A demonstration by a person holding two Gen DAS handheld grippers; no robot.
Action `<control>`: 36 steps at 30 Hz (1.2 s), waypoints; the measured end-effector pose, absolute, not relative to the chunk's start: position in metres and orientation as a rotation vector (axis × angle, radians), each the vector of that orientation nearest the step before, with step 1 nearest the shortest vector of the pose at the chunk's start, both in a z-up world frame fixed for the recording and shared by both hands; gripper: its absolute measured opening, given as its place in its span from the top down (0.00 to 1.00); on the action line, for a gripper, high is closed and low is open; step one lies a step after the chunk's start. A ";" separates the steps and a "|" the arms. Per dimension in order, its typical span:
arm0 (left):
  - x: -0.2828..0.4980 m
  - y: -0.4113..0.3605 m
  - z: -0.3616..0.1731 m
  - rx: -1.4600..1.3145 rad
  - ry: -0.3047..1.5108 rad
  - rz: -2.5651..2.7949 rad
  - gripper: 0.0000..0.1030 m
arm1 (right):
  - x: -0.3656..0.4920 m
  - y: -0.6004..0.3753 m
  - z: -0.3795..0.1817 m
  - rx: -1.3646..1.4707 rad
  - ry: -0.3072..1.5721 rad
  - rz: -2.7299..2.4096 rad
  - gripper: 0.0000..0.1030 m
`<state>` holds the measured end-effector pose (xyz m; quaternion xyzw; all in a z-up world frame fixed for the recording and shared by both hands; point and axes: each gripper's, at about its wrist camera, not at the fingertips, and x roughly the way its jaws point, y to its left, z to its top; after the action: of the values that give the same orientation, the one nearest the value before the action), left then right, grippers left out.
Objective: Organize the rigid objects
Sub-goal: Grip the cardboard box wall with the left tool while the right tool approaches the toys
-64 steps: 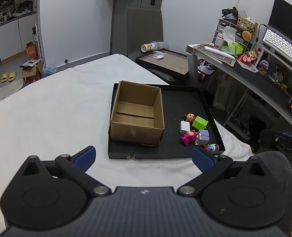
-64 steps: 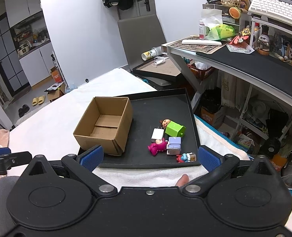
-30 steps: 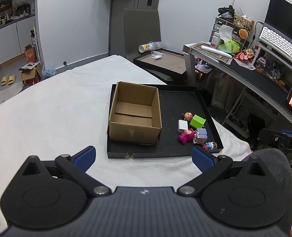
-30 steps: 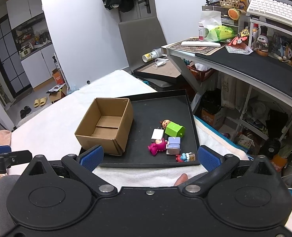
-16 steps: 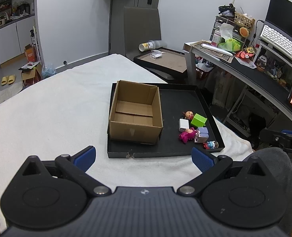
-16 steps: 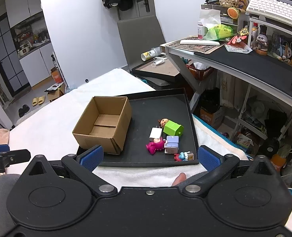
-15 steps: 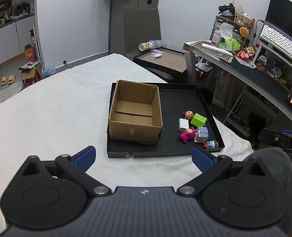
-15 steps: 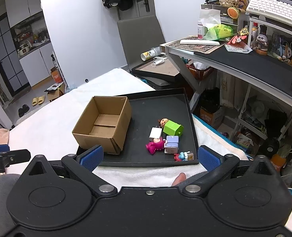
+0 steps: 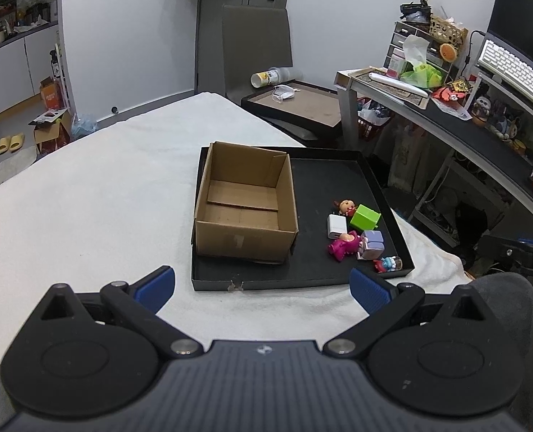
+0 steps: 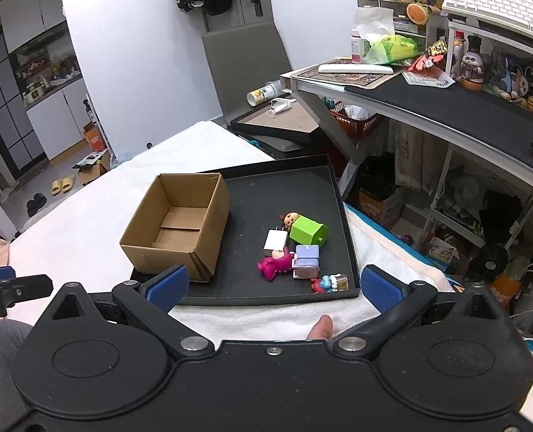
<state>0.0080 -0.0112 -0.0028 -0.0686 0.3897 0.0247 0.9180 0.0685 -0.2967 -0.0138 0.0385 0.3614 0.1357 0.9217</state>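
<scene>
A black tray lies on a white towel-covered table. An empty cardboard box fills its left half. On the right lie small toys: a green block, a doll head, a white charger, a pink figure, a lilac block and a blue figure. My left gripper and right gripper hover open near the tray's front edge, both holding nothing.
A cluttered desk with a keyboard stands to the right. Behind the table are a grey chair and a second flat tray. A fingertip shows under the right gripper. Bare towel spreads left of the tray.
Both grippers have drifted slightly toward the tray, the right more so. Both stay open, and the toys and box have not moved.
</scene>
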 end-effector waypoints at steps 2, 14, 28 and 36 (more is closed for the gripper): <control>0.012 -0.009 -0.006 -0.140 0.808 0.053 0.00 | 0.071 -0.297 -0.017 0.085 0.744 0.276 0.00; 0.041 0.002 -0.026 -0.160 0.845 0.068 0.00 | 0.096 -0.295 -0.037 0.082 0.788 0.257 0.00; 0.083 0.025 -0.048 -0.178 0.890 0.113 0.01 | 0.133 -0.299 -0.054 0.144 0.835 0.227 0.00; 0.104 0.046 -0.059 -0.197 0.899 0.144 0.01 | 0.154 -0.296 -0.061 0.153 0.856 0.222 0.00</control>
<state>0.1036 0.0457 -0.0586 -0.0951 0.4334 0.0695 0.8935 0.1542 -0.2964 -0.0612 0.0742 0.4139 0.1073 0.9009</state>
